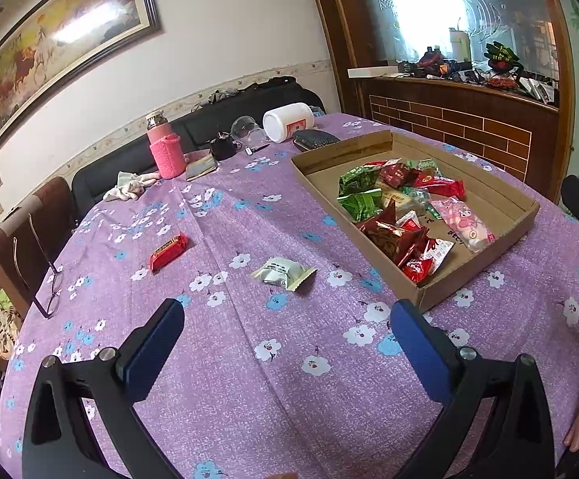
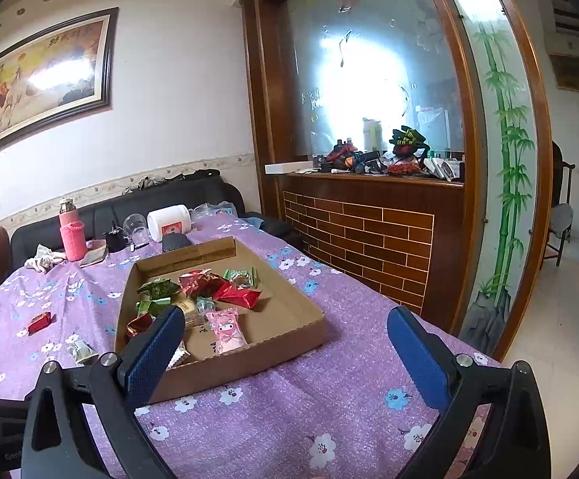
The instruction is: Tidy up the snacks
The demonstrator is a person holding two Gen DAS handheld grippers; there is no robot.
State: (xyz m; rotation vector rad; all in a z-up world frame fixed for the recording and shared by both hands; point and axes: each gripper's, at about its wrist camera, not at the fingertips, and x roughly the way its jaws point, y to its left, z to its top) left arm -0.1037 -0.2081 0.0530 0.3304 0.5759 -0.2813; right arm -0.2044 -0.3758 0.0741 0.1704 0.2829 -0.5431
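A shallow cardboard tray on the purple flowered tablecloth holds several wrapped snacks, green, red and pink. It also shows in the right wrist view. Two snacks lie loose on the cloth: a pale green packet, seen in the right wrist view, and a red bar, seen in the right wrist view. My left gripper is open and empty, above the cloth just short of the pale packet. My right gripper is open and empty above the tray's near edge.
At the table's far side stand a pink bottle, a white jar on its side, a clear cup, a dark case and a crumpled cloth. Glasses lie at the left edge. A wooden counter stands behind.
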